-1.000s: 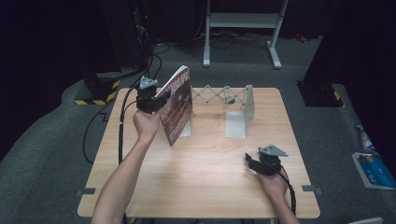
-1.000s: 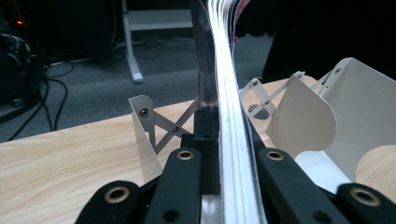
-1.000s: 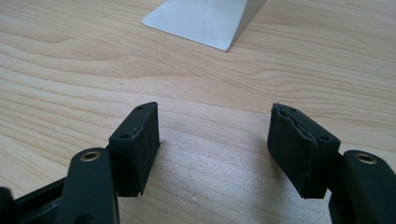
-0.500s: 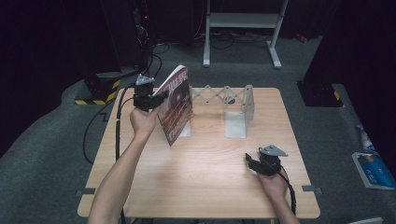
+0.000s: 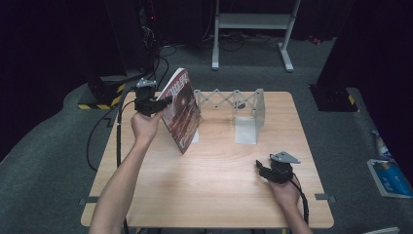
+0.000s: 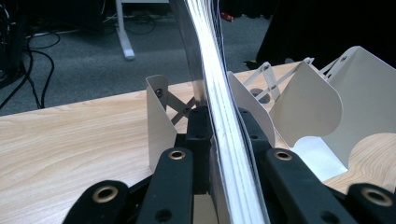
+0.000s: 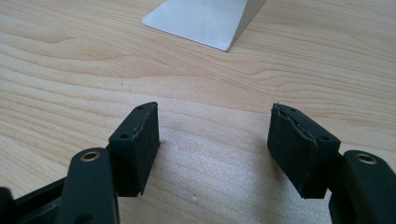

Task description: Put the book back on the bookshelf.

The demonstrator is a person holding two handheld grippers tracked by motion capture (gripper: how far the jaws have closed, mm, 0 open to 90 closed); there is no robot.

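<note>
Magazine (image 5: 182, 111) is hanging tilted over the left back part of the table (image 5: 214, 185), its lower corner just beside the white expanding rack (image 5: 243, 109). Thin, glossy and floppy, it is likely sagging and slipping unless pinched near the spine, where the left gripper (image 6: 219, 135) is clamping its page edges, its jaws having just been easing slightly. Right gripper (image 7: 215, 140) is resting released on the table. Cover lettering is showing, too blurred for reading.
</note>
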